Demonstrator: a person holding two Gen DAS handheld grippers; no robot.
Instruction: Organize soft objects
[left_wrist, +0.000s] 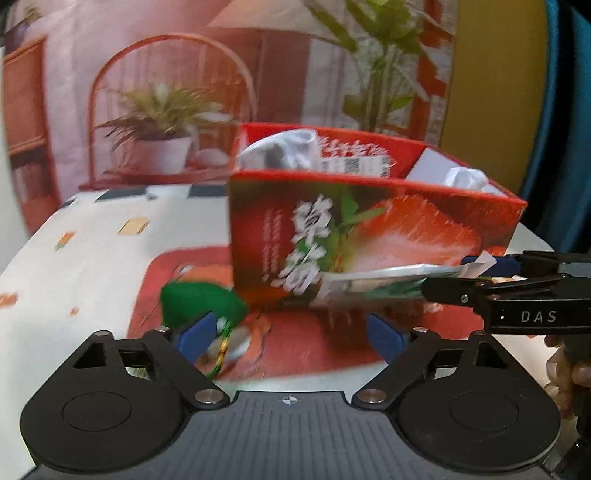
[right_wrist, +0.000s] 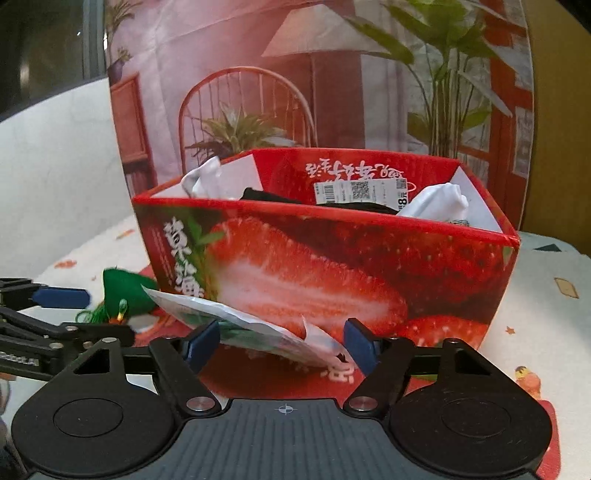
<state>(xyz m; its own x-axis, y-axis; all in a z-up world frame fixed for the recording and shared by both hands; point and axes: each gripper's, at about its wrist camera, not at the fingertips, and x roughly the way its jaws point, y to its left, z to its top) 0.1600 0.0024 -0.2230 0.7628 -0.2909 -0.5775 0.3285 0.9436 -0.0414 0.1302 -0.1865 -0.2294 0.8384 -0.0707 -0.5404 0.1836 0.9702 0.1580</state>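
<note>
A red strawberry-print box (left_wrist: 373, 225) (right_wrist: 332, 258) stands on the table and holds white cloths (right_wrist: 436, 203), a black cloth and a tagged item. A flat white-and-green packet (left_wrist: 384, 282) (right_wrist: 251, 325) hangs tilted in front of the box. My right gripper (right_wrist: 280, 332) (left_wrist: 476, 273) is shut on its near end, one blue pad on each side. A green pouch (left_wrist: 199, 299) (right_wrist: 118, 288) with a tassel lies on the red mat at the box's left corner. My left gripper (left_wrist: 290, 325) (right_wrist: 85, 314) is open just right of the pouch, with nothing between its fingers.
A red mat (left_wrist: 314, 343) covers a white patterned tablecloth (left_wrist: 74, 266). A printed backdrop of a chair and plants (right_wrist: 258, 92) hangs behind the table. A person's hand (left_wrist: 569, 373) grips the right tool at the lower right.
</note>
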